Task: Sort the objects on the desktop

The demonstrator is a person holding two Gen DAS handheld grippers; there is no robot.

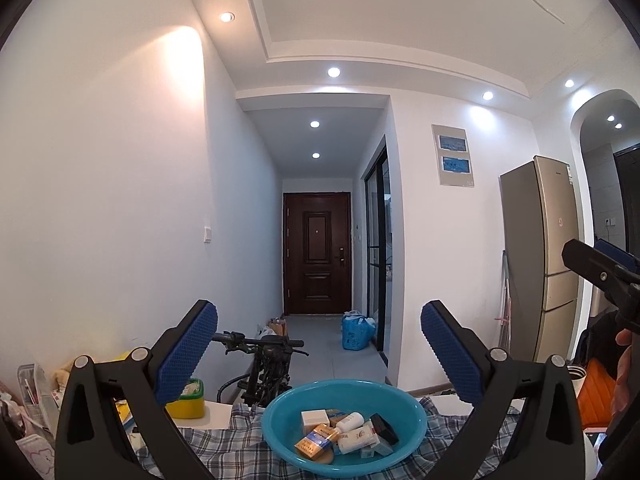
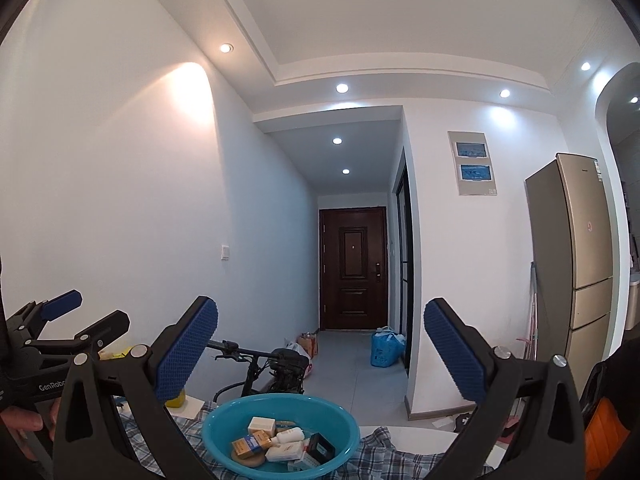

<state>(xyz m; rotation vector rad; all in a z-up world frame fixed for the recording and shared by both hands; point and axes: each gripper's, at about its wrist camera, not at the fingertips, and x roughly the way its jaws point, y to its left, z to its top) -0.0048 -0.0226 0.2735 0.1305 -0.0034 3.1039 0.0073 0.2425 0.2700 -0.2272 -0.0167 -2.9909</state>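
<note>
A turquoise plastic basin [image 1: 280, 412] [image 2: 216, 432] sits on a blue-and-white checked cloth [image 1: 224, 436] [image 2: 380, 456]. It holds several small items: a white box [image 1: 315, 419], an orange-and-blue box [image 1: 316, 440], white tubes [image 1: 354, 438], a black case [image 1: 384, 429]. My left gripper [image 1: 318, 344] hangs open above and before the basin, with nothing between its blue pads. My right gripper [image 2: 320, 344] is likewise open and empty, raised over the basin. In the left wrist view the right gripper's black body shows at the far right, and the left gripper [image 2: 86, 312] appears at the left of the right wrist view.
A yellow-green container [image 1: 188, 398] stands on the white table left of the basin, with clutter [image 1: 32, 408] further left. A bicycle [image 1: 264, 364] leans beyond the table. A blue bag [image 1: 356, 332], a dark door [image 1: 316, 254] and a tall fridge [image 1: 540, 256] lie further off.
</note>
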